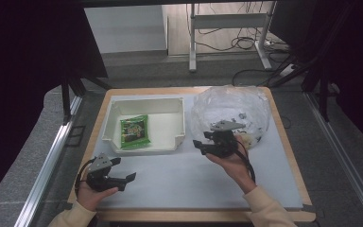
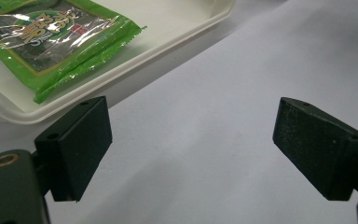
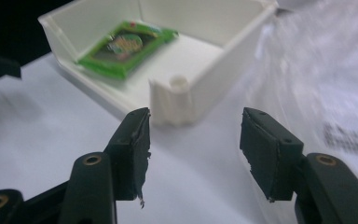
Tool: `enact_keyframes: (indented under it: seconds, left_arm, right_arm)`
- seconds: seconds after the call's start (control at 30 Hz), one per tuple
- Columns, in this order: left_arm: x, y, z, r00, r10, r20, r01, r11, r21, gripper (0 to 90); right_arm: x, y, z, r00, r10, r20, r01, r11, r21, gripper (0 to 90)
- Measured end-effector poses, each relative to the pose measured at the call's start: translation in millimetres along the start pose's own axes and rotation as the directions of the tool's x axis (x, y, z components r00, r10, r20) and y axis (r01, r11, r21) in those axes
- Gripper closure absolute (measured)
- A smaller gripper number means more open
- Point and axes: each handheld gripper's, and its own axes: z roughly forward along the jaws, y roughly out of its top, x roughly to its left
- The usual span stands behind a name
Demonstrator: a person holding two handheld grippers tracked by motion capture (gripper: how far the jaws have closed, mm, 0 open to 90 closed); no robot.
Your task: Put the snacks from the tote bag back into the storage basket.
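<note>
Both claws stand open and empty: the right claw (image 1: 203, 144) hovers between the white rectangular plastic bin (image 1: 179, 125) and the crumpled clear plastic bag (image 1: 231, 106), while the left claw (image 1: 123, 170) sits over the white tabletop (image 1: 179, 179) near the bin's front. A green foil snack packet (image 1: 134, 132) lies flat inside the bin, well apart from both.

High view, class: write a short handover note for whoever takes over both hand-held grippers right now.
Left hand-held gripper: open, empty, over the table near the bin's front.
Right hand-held gripper: open, empty, beside the clear plastic bag.
Done: one green packet lies flat in the white bin.
Left: the bag seems to hold more items; probably fetch the next and bin it.
</note>
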Motion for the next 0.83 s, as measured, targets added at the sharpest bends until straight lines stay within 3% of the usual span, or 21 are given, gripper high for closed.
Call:
enact_keyframes:
  seconds: [0.2, 0.37, 0.5, 0.83]
  left_arm:
    - [-1.2, -0.1, -0.2, 1.0000, 0.005, 0.005, -0.005, 1.0000, -0.001, 11.7]
    - [-1.1, -0.1, 1.3, 0.9999, 0.009, 0.011, -0.009, 0.9999, 0.005, 11.6]
    - [-1.9, -0.2, 1.4, 0.9998, 0.014, 0.012, -0.014, 0.9999, 0.008, 11.6]
    - [-1.8, -0.2, 1.8, 0.9997, 0.017, 0.016, -0.017, 0.9998, 0.010, 11.6]
  right_arm:
    - [-12.7, -32.8, -17.1, 0.9987, 0.046, 0.022, -0.047, 0.999, 0.028, 42.9]
    - [-19.3, -53.4, -16.6, 0.9968, 0.069, 0.041, -0.071, 0.995, 0.064, 42.8]
    - [-21.9, -56.2, -13.0, 0.9950, 0.089, 0.047, -0.092, 0.993, 0.072, 42.8]
    - [-22.8, -61.7, -5.9, 0.9955, 0.067, 0.068, -0.073, 0.992, 0.100, 42.7]
